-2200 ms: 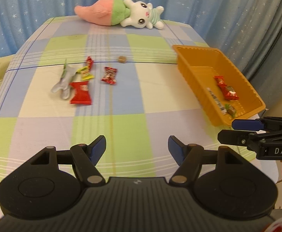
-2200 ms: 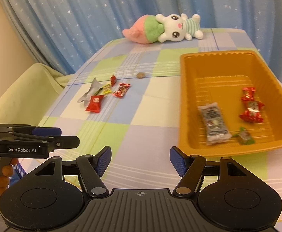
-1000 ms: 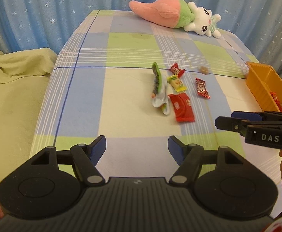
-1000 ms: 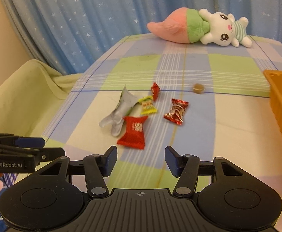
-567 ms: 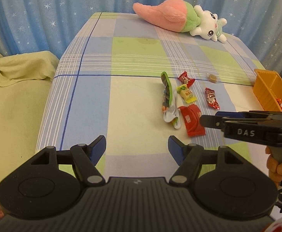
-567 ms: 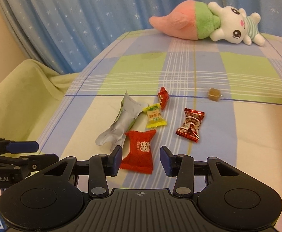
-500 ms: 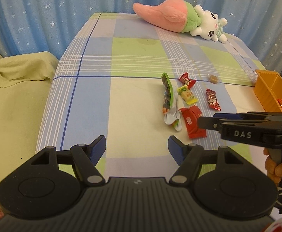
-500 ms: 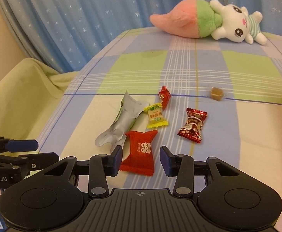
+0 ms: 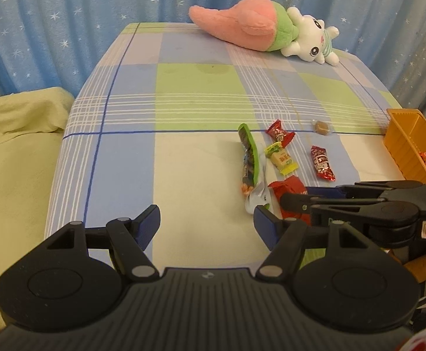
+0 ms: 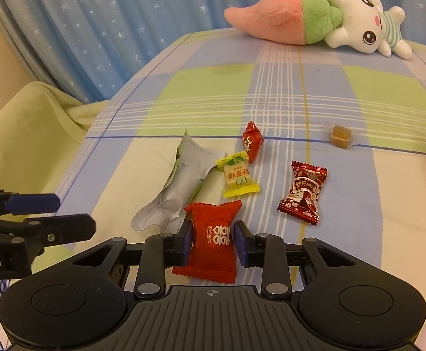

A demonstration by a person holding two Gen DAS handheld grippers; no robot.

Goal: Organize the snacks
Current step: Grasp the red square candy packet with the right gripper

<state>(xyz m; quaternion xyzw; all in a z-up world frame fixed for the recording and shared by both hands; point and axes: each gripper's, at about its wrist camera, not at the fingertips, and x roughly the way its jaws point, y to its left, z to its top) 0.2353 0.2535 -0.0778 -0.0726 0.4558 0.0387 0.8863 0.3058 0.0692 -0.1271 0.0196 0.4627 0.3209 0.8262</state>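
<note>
My right gripper (image 10: 212, 241) has its two fingers at the sides of a red snack packet (image 10: 211, 239) lying on the table; the fingers touch or nearly touch it. The packet also shows in the left wrist view (image 9: 289, 190), partly behind the right gripper (image 9: 297, 200). Beside it lie a silver-green wrapper (image 10: 181, 187), a yellow candy (image 10: 237, 178), a dark red candy (image 10: 303, 193), a small red candy (image 10: 252, 140) and a brown cube (image 10: 340, 137). My left gripper (image 9: 207, 226) is open and empty, above the table's near edge. The orange basket (image 9: 408, 146) is at the right.
A pink and white plush toy (image 10: 315, 20) lies at the table's far end. A yellow-green cloth (image 9: 14, 134) covers a seat left of the table. Blue starred curtains hang behind. The left gripper (image 10: 34, 213) shows at the lower left of the right wrist view.
My right gripper has moved forward and down over the red packet, and its fingers have narrowed around it. My left gripper has shifted slightly forward and stays open.
</note>
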